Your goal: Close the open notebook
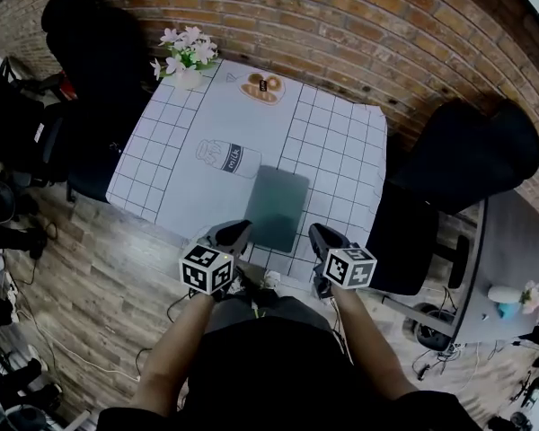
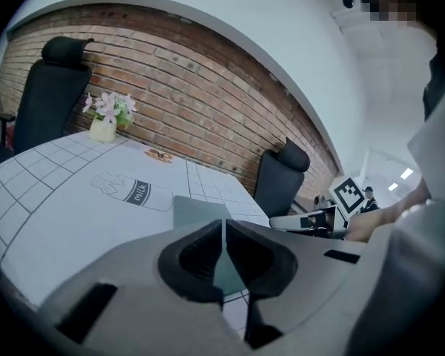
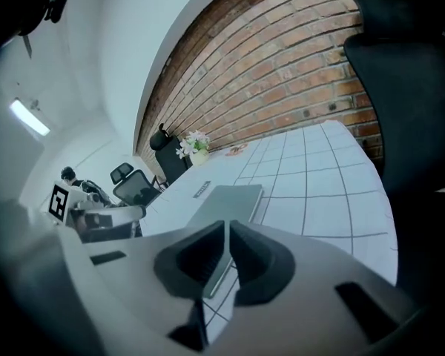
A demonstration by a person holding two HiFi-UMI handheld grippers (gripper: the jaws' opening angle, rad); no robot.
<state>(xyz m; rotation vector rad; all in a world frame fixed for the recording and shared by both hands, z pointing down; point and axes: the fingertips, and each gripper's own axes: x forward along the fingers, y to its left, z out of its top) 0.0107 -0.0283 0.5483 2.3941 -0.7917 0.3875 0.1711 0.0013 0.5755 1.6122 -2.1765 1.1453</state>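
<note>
Near the notebook (image 1: 277, 206) (closed), left gripper (image 1: 241, 230) and right gripper (image 1: 318, 233) have jaws pressed together.

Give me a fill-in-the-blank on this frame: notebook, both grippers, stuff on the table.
1. The notebook lies flat on the table with its cover ____.
2. The left gripper and the right gripper both have their jaws ____, with nothing between them.
3. In the head view, the flowers stand at the table's far ____ corner.
4. The printed bottle beside the notebook reads ____.

Missing words: closed; shut; left; milk
</note>
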